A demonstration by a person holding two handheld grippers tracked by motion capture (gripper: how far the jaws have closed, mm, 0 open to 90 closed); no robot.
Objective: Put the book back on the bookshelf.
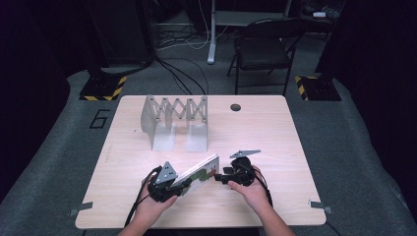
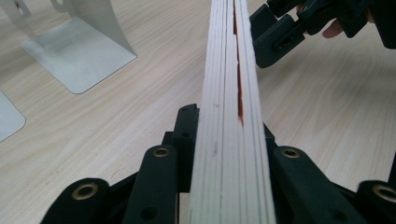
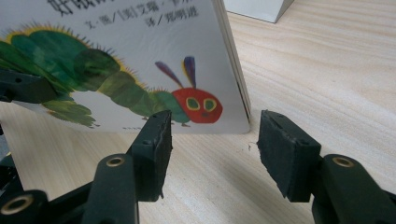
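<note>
My left gripper (image 2: 224, 154) clamps the book (image 1: 199, 173), held on edge low over the table (image 1: 275, 132) in front of the rack (image 1: 177, 120). My right gripper (image 3: 212, 140) waits parted at its corner, pads not touching. The cover shows a caterpillar (image 3: 116, 88) and Chinese print too cropped to read.

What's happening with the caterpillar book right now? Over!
Left tongs shut on the book, held on edge. Right tongs open at its corner, not gripping. Metal rack stands behind, clear.

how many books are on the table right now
1: a caterpillar picture book at the table's near middle, standing on edge, clamped by the left gripper, with the right gripper open at its other end.
</note>
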